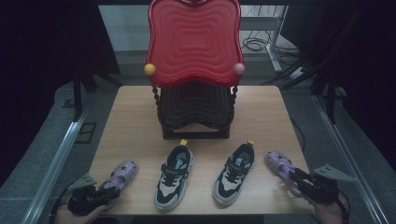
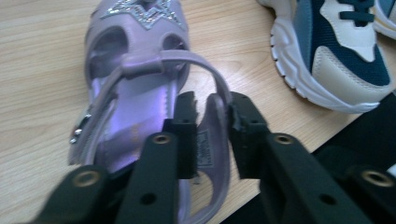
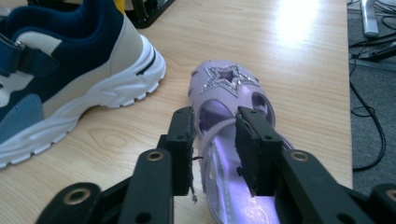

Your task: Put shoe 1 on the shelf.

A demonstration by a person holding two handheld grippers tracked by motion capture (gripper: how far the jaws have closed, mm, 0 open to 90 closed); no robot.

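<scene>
Two purple sandals with glitter stars lie on the wooden table (image 1: 135, 116). My left gripper (image 1: 109, 190) is at the heel of the left sandal (image 1: 123, 171). In the left gripper view the gripper (image 2: 212, 121) is shut on the side wall of that sandal (image 2: 135, 116), just below the heel strap. My right gripper (image 1: 295, 176) is at the heel of the right sandal (image 1: 278, 161). In the right gripper view the gripper (image 3: 215, 135) pinches the side wall of that sandal (image 3: 226, 84). Both sandals rest flat on the table.
A navy, white and cream sneaker (image 1: 175, 175) and its mate (image 1: 235, 172) lie between the sandals, toes toward me. Behind them stands a two-tier shoe rack (image 1: 194, 37) with a red top shelf and a dark lower one. The table's front edge is close to both hands.
</scene>
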